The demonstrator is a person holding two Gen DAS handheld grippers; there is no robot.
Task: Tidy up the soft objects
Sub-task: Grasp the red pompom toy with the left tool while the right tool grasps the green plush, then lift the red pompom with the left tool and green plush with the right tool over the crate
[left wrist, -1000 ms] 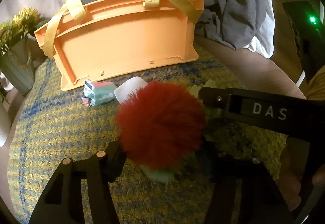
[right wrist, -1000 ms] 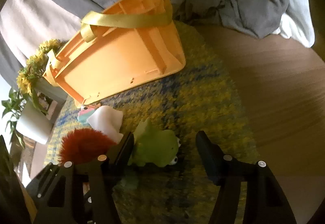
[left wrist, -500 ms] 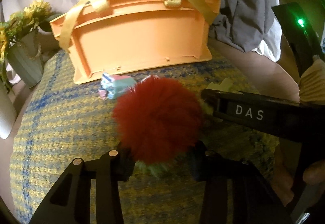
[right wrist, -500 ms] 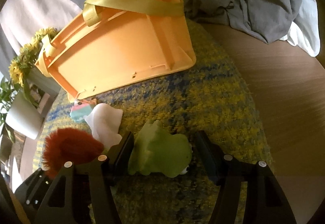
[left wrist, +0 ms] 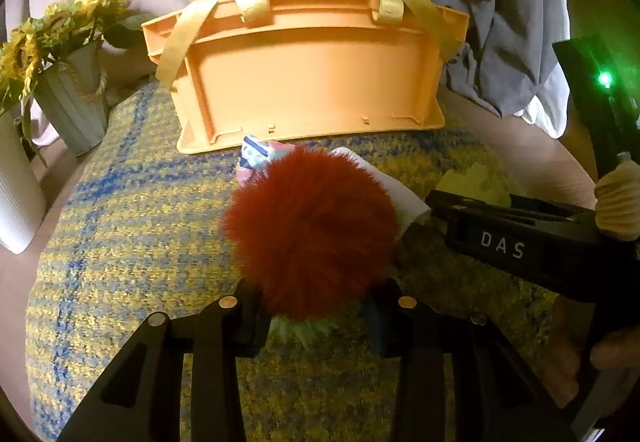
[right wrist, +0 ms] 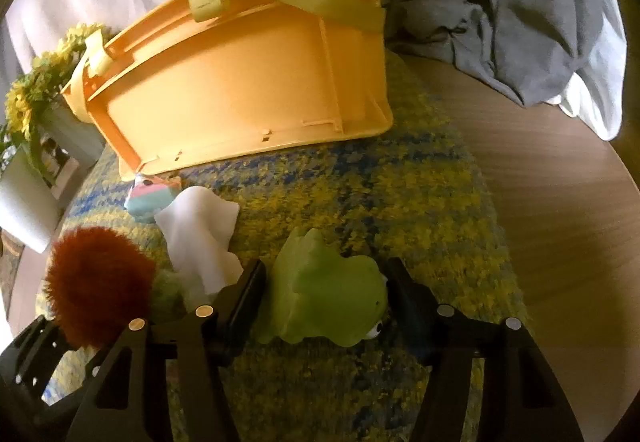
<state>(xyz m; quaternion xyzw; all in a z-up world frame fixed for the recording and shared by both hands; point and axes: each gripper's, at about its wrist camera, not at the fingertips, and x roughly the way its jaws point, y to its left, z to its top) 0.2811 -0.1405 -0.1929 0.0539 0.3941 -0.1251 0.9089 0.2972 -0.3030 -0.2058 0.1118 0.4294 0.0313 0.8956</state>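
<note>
My left tool (left wrist: 316,302) is closing on the red pompom (left wrist: 312,230), its jaws narrow and pressing the fluffy base, with a pale green tuft (left wrist: 304,328) showing under it. My right tool (right wrist: 324,302) is closing too, jaws at a middling width, both pads against the green frog (right wrist: 328,290), which lies on its side on the mat (right wrist: 420,201). Just left of the frog sits the white ghost (right wrist: 200,238), and beyond it a pastel toy (right wrist: 150,197) touches the foot of the orange basket (left wrist: 312,81). The basket stands at the far end of the mat, yellow straps (left wrist: 180,37) over its rim. Sunflowers (left wrist: 52,25) in a pot stand left of it, grey cloth (right wrist: 500,1) behind, bare wooden surface (right wrist: 560,201) to the right.
</note>
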